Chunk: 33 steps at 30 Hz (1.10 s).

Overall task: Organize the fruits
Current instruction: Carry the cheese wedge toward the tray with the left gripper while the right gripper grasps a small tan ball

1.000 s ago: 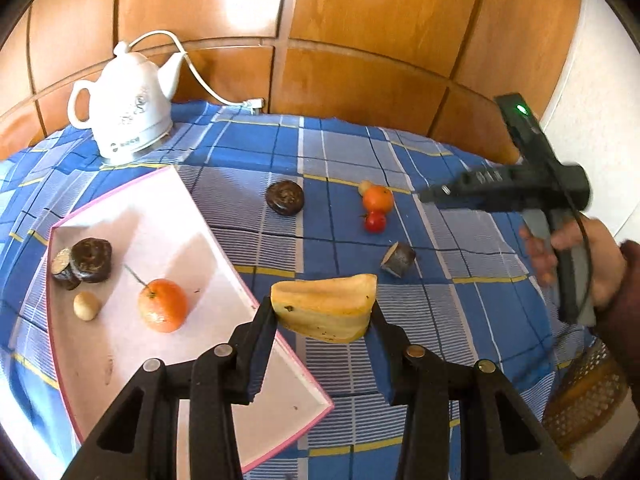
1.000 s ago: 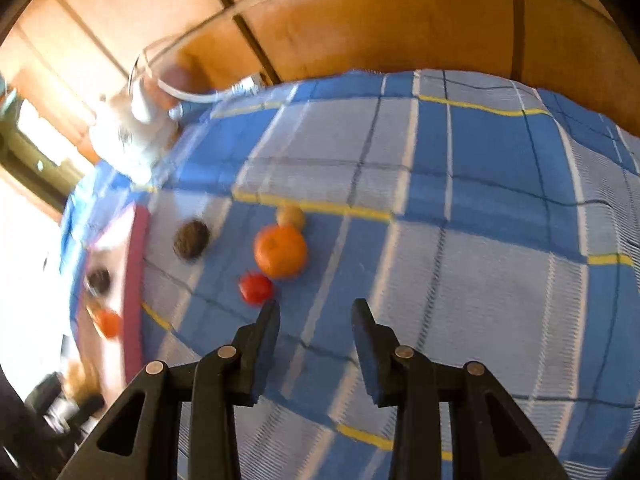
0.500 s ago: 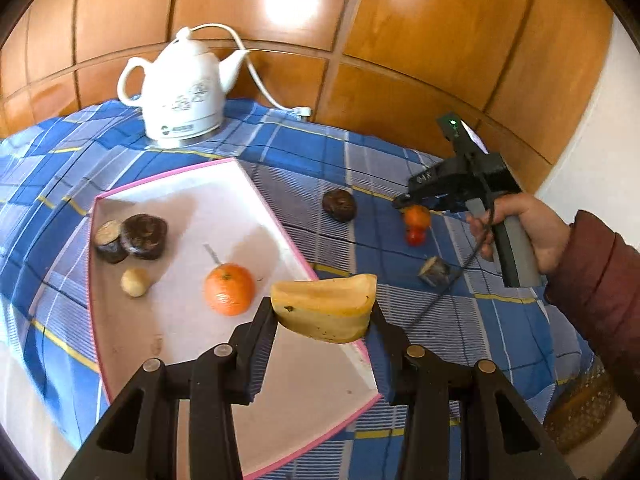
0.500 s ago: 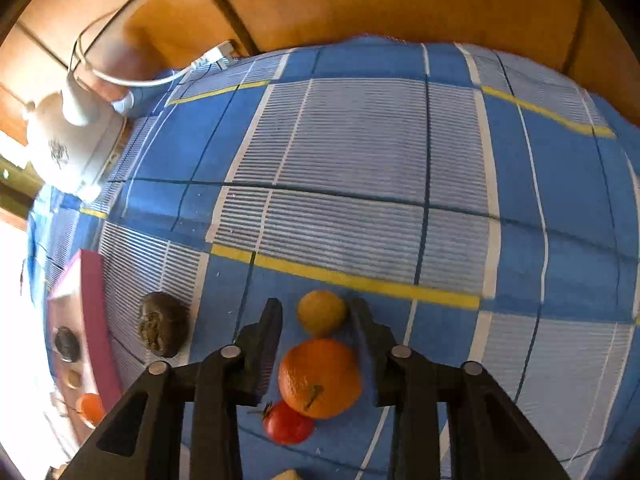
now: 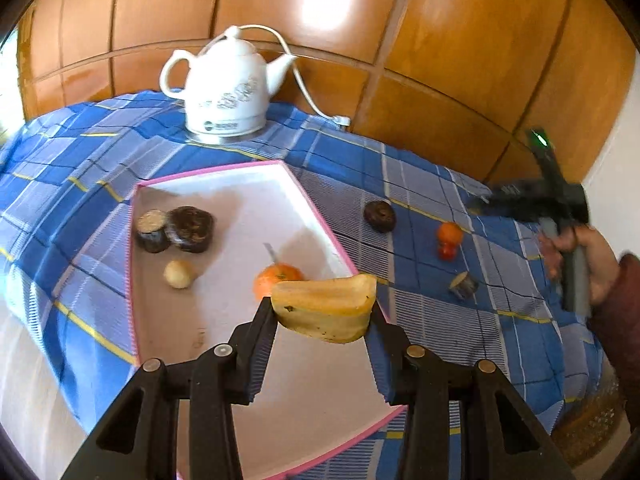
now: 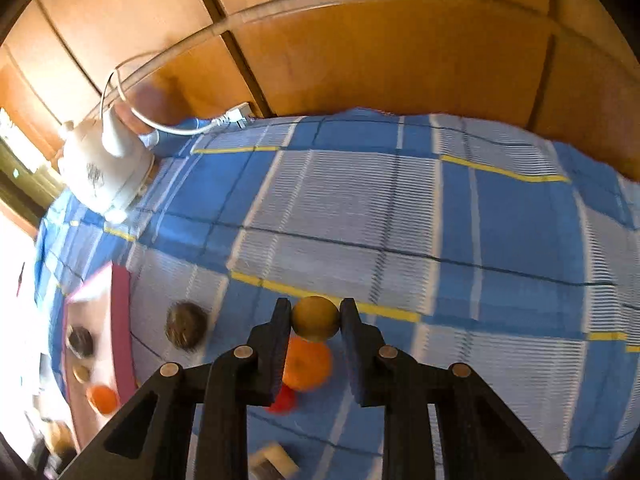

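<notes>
Likely home: wood-panelled wall [image 5: 460, 32], checked tablecloth [image 5: 420, 184] (ceramic kettle [image 5: 226, 92]).

Right gripper [image 6: 315, 314] clamps small yellow fruit [image 6: 315, 317] — lifted.

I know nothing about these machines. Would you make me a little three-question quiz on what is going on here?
1. True or false: the left gripper holds a yellow fruit slice.
2. What does the right gripper clamp: (a) orange, (b) small yellow fruit, (c) tomato?
3. How many fruit pieces lie in the pink-edged tray?

Key: 1 true. 2 b, the small yellow fruit. 3 four: two dark pieces, a pale round one, an orange.
</notes>
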### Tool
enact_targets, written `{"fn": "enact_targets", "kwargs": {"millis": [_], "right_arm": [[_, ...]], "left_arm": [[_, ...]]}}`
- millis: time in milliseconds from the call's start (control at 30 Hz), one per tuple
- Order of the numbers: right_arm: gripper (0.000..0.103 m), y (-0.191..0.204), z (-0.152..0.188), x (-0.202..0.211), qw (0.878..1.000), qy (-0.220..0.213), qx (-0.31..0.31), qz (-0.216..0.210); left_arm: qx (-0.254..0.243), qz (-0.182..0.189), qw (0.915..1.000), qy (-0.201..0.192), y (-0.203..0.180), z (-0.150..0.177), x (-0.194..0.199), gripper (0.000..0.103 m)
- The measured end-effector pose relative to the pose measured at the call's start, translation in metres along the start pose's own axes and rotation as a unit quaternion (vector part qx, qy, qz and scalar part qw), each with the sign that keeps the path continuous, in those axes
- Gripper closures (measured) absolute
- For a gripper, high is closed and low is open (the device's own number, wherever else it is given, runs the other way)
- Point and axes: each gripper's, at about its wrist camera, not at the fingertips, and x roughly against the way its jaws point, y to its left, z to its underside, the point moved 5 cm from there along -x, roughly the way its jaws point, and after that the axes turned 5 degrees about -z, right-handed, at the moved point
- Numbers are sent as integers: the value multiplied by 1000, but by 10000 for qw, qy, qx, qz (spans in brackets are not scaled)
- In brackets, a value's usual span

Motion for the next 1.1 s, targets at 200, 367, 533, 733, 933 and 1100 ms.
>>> {"fn": "enact_targets", "kwargs": {"millis": [200,367,533,733,933,1100], "right_arm": [[78,-32,52,13,9981,389,339,339],[78,-47,94,6,9951,721,481,469],[78,-49,102,6,9945,693,613,496],[78,-50,104,6,9940,694,687,494],[78,-43,104,3,9931,690,756,573],[78,-41,106,1,9923,710,805,620]], "left_arm": [[394,-454,9982,-17,50,13,13,59],[888,-761,9931,-2,87,21,21,59],[1068,-879,9903,-91,98,21,29,59],[870,-820,9928,-28,83,16,18,59],[604,-810,9949,71,63,11,3,59],[539,-1073,9926,165,62,8,-11,59]]}}
